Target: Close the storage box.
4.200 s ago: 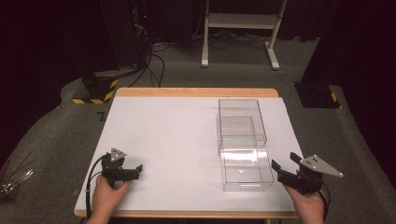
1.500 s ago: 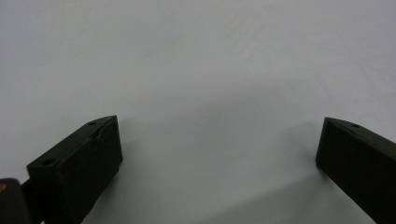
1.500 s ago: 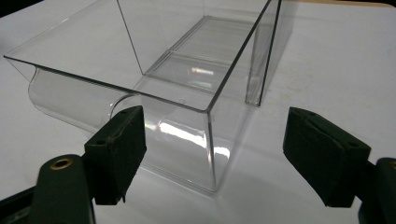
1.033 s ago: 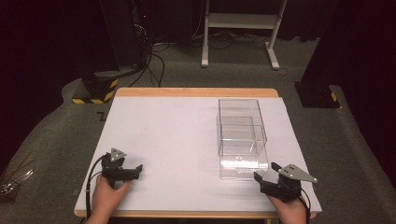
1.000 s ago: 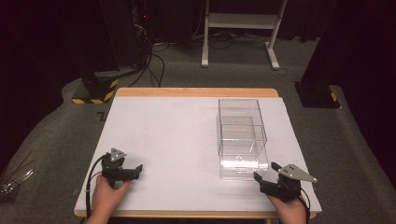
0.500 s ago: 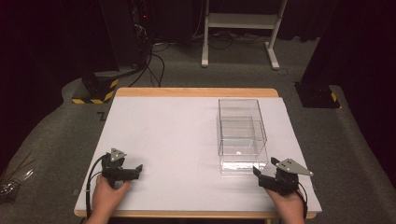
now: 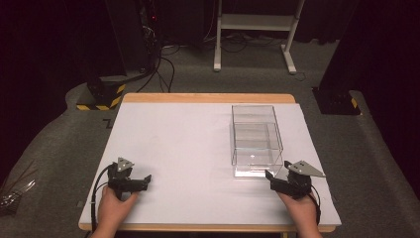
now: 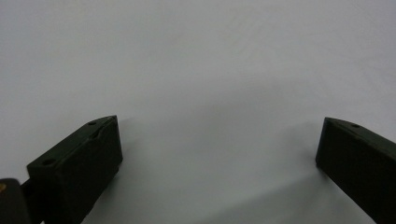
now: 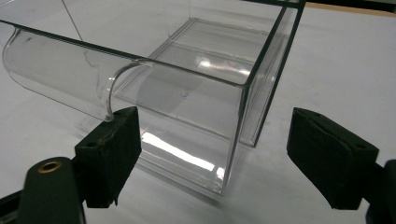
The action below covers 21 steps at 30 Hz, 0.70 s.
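The left gripper (image 7: 130, 179) is held low at the near left, gripped from behind by the left hand (image 7: 113, 208), with the forearm entering from the bottom edge. Its jaws are pointed right and slightly forward and are spread wide, as seen in the left gripper view (image 8: 219, 154). A black cable is looped off its left side. The right gripper (image 7: 277, 182) is held at the near right by the right hand (image 7: 299, 210), wrist straight, jaws aimed forward-left. A grey three-cornered plate is carried on top. In the right gripper view (image 9: 212, 154) the jaws are parted wide, with nothing clamped.
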{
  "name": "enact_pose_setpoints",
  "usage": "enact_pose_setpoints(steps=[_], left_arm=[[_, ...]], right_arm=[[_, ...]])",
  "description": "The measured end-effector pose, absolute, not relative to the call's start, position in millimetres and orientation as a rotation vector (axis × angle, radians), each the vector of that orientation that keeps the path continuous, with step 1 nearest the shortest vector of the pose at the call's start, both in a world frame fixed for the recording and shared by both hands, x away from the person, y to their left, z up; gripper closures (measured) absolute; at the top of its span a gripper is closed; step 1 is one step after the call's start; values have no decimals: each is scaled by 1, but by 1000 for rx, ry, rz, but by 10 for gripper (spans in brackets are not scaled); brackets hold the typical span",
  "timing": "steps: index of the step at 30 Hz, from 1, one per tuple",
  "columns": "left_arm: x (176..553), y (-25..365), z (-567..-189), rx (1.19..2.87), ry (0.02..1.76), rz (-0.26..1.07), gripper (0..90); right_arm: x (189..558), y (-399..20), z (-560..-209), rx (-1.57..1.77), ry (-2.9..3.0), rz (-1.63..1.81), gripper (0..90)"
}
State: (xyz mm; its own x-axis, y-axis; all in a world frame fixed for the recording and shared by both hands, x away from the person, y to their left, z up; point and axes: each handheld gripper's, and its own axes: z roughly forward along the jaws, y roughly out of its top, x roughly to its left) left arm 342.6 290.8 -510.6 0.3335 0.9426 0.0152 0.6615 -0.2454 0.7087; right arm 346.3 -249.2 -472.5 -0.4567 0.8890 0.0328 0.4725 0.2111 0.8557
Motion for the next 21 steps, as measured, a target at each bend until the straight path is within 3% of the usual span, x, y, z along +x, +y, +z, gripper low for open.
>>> enact_pose_setpoints(steps=[21], left_arm=[[343, 291, -511, 1996, 1402, 600, 6]], right_arm=[[379, -243, -475, 1308, 1970, 1169, 161]])
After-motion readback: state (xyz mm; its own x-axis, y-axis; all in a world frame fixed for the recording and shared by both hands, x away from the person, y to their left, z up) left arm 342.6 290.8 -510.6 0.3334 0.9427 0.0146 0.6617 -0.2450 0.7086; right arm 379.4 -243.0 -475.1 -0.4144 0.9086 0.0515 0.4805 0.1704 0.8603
